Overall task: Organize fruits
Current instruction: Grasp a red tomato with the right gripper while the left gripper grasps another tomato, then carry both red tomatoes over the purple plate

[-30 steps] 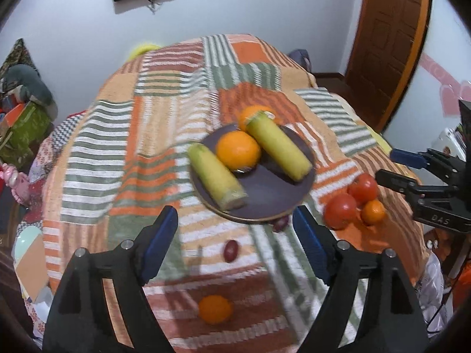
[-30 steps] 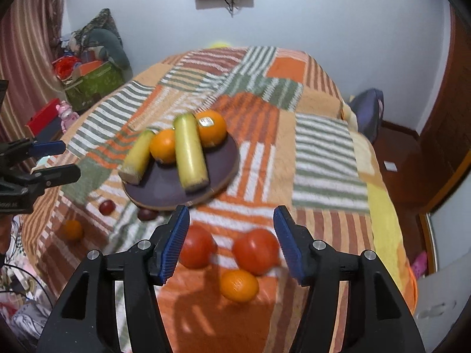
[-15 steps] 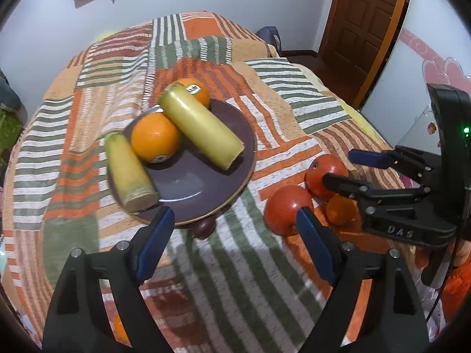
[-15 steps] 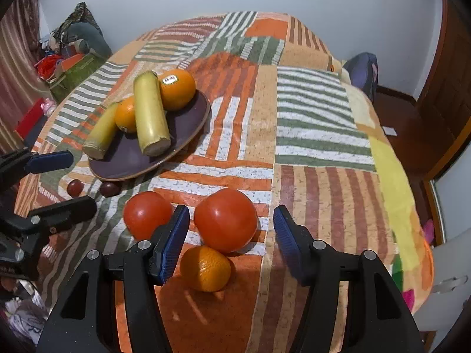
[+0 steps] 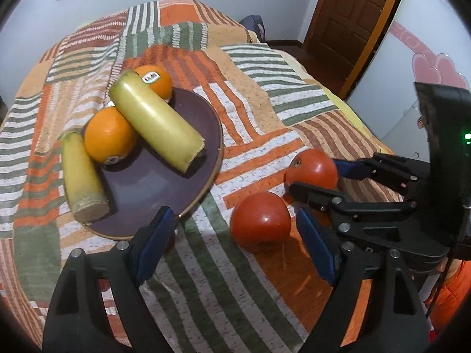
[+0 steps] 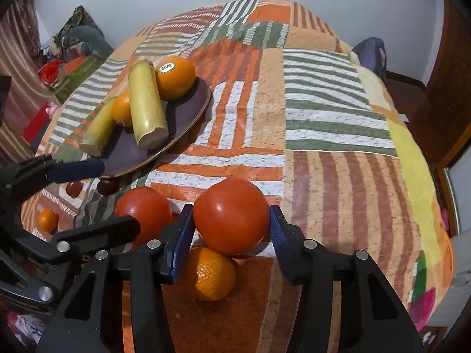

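Between my right gripper's (image 6: 231, 229) spread fingers sat a tomato (image 6: 231, 214), not yet clamped; a small orange (image 6: 210, 273) lay just beneath it. My left gripper (image 5: 232, 238) hung apart, a second tomato (image 5: 260, 220) ahead of its fingers. Beyond, the plate (image 5: 164, 182) already held two oranges and two yellow stalks; most loose fruit remained on the bed (image 6: 323, 117).

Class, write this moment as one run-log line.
right gripper: open, pads flanking far round red tomato | left gripper: open, empty, before near red tomato | round dark purple plate: two oranges, two yellow stalks
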The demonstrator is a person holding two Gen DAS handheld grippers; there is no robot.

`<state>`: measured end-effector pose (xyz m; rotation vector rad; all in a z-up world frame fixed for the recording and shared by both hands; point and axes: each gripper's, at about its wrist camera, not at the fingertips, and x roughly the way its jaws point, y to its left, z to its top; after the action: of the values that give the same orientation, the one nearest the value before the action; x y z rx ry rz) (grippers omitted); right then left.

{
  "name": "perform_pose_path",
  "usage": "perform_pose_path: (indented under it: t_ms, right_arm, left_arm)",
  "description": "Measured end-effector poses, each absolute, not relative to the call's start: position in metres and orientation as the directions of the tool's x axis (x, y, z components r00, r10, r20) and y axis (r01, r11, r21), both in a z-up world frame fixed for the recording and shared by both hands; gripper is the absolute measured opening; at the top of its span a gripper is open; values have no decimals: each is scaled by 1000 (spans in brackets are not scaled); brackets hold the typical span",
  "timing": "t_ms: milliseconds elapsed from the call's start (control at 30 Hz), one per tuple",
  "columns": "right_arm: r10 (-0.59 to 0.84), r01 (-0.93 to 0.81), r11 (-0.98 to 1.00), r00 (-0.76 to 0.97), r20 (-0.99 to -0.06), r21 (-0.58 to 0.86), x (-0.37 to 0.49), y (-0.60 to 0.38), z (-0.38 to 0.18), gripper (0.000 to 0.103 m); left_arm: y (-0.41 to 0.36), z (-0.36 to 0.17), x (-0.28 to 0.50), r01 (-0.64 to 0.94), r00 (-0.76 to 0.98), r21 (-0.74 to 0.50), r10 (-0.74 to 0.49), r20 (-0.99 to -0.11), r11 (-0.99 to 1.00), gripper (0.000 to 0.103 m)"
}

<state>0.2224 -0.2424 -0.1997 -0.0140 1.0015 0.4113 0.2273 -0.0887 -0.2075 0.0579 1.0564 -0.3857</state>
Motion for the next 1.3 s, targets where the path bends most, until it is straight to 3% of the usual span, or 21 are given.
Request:
perform_pose_path:
  t_ms: [267,333,400,533,900,1300]
  right_arm:
    - [326,-319,931,509,-797,177,217,-257,-185,46]
    - [326,-313,933,515,-793,180,216,-260,-183,46]
    - [326,-310,933,520,-790,181,216,-262,-182,46]
    - [328,-311,933,526,-785,182,217,-262,-180,46]
    - [343,-336,925,538,-770,177,219,-251,-173,46]
    - [384,-400,902,565,-731,165,233,-223,-153,46]
  left_arm:
    - [-102,-219,228,369,405,-132,-287,-868,920,84]
    - [-105,-222,230,374,393,-140,-293,-872,917,77]
    - [-109,-227,232,385,361,-159,-307,-881,909,60]
    - [-110,-229,234,389,351,-166,-312,-883,906,48]
    - [-82,-204,233,339,402,-202,-336,-852,919,47]
    - [-24,-166,240,213,539,-163,-255,-803,963,47]
